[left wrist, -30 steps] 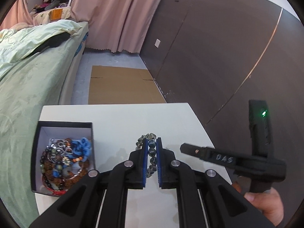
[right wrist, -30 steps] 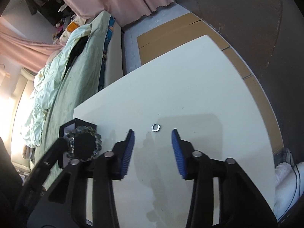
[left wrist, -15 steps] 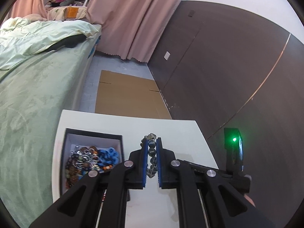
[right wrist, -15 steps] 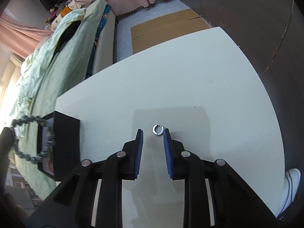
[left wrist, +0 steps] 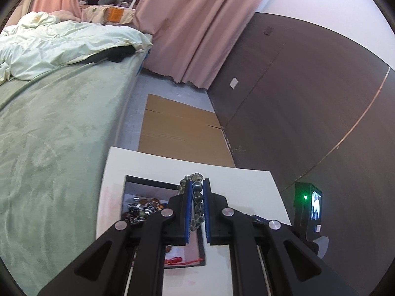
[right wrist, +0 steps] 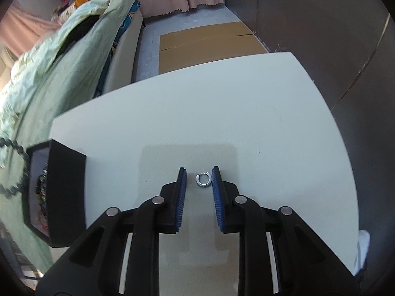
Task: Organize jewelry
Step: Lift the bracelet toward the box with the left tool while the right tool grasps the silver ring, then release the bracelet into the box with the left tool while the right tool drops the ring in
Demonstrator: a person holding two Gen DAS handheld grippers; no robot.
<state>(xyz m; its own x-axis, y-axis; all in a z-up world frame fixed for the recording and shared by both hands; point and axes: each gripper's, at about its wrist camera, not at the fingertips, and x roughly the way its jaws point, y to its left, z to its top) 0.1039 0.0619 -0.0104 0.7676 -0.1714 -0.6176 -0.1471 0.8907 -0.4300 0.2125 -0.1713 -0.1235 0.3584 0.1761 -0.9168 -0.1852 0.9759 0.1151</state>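
Two hand-held grippers — left (left wrist: 196,203) clamps bracelet (left wrist: 196,197); right (right wrist: 198,178) closing around ring (right wrist: 203,180).

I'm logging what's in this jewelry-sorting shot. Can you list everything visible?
Dark green stone bead bracelet: one, clamped in the left gripper above the box.
Black jewelry box: one, open, at the table's bed-side edge, full of mixed beaded jewelry.
Small silver hoop earring: one, flat on the table between the right gripper's pads.
White table: one.
Bed with pale green bedding: one, beside the table.
Flattened brown cardboard: on the floor beyond the table.
Pink curtains: back wall.
Dark brown wall panels: alongside the table.
Left gripper: black, blue pads, shut on the bracelet.
Right gripper: same build, jaws closing around the earring.
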